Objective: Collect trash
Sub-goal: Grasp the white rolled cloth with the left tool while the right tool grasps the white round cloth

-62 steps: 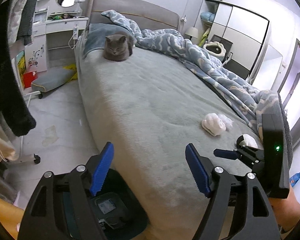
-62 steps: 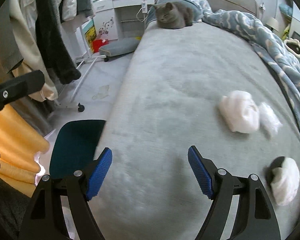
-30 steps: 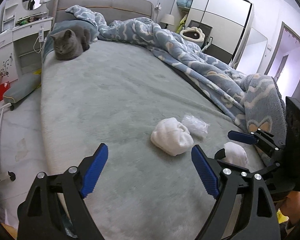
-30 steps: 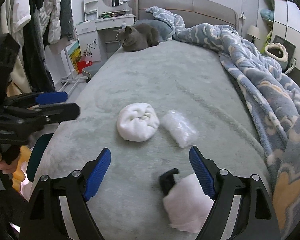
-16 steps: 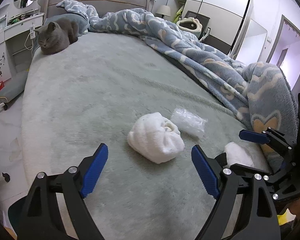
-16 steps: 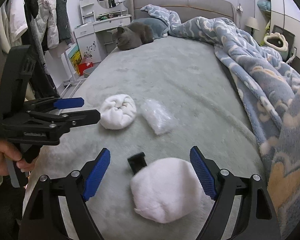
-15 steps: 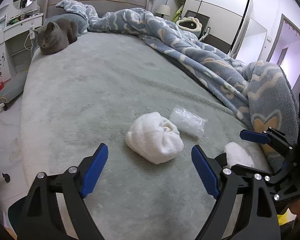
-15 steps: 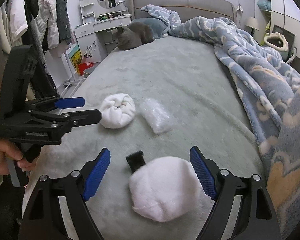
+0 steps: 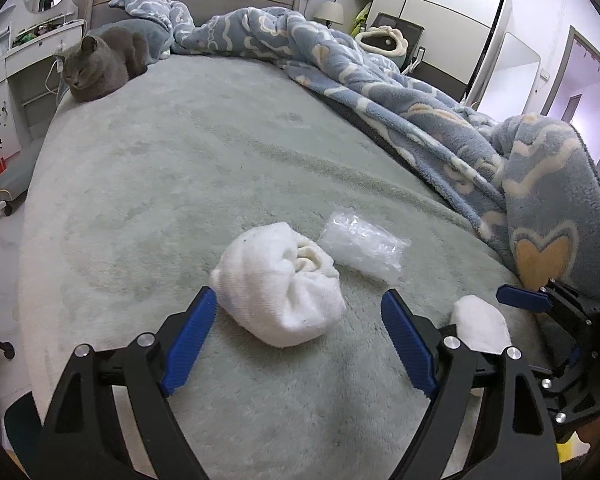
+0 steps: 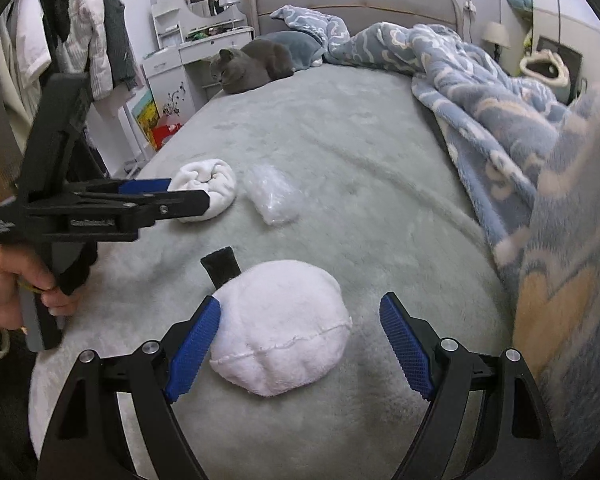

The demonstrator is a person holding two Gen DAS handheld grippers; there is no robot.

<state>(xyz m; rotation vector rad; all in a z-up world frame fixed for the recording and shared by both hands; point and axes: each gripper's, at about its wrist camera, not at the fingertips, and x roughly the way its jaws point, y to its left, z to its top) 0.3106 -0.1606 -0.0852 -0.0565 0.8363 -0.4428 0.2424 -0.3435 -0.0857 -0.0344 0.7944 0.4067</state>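
**Left wrist view: both grippers over white bundles on the bed**

Left wrist view first, and we see the left gripper [image 9: 298,334] with its blue pads spread wide yet drawing inward; the rolled white cloth [image 9: 278,286] sits between them, its near-left edge right at the left pad, though we cannot tell whether it touches, and the right pad is clear of it. Just beyond that roll, to the right, lies a crumpled clear plastic bag [image 9: 362,248], close beside it.

Over on the right wrist view, our right gripper [image 10: 300,344] stands wide as well. A fluffy white pad [image 10: 280,326] lies between its pads, the left pad right at its edge, the right pad well clear. A short black strap [image 10: 220,266] pokes out from the pad's far side.

Everything rests on the grey-green bed cover [image 9: 204,152]. A blue patterned blanket [image 9: 420,112] is heaped along the right side. Up at the head, a grey cat [image 9: 104,64] lies curled by a pillow. From the right wrist view, a hand [image 10: 12,292] grips the left gripper's handle at the bed's left edge.
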